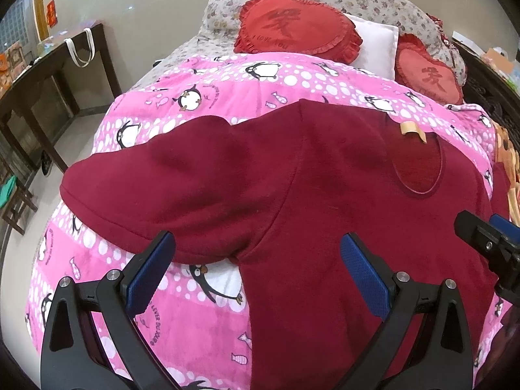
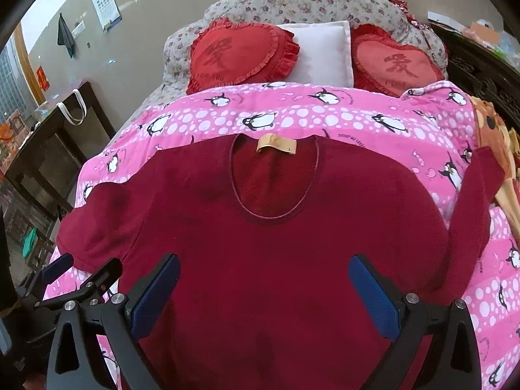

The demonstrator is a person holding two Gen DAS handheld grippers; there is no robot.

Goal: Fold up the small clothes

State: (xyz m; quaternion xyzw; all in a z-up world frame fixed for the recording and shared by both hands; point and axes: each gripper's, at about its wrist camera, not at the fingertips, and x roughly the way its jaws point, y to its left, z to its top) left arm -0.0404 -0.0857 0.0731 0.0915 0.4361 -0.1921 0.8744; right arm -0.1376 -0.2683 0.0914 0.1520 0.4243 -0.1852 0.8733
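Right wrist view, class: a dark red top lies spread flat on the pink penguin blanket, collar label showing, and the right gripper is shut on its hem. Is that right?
One thing is wrong. The right gripper is open, its blue fingers wide apart over the dark red top, gripping nothing; the right wrist view shows it. The top does lie flat on the pink penguin blanket with its label showing.

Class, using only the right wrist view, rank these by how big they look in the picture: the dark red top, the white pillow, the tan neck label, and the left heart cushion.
1. dark red top, though it lies nearest the camera.
2. left heart cushion
3. white pillow
4. tan neck label
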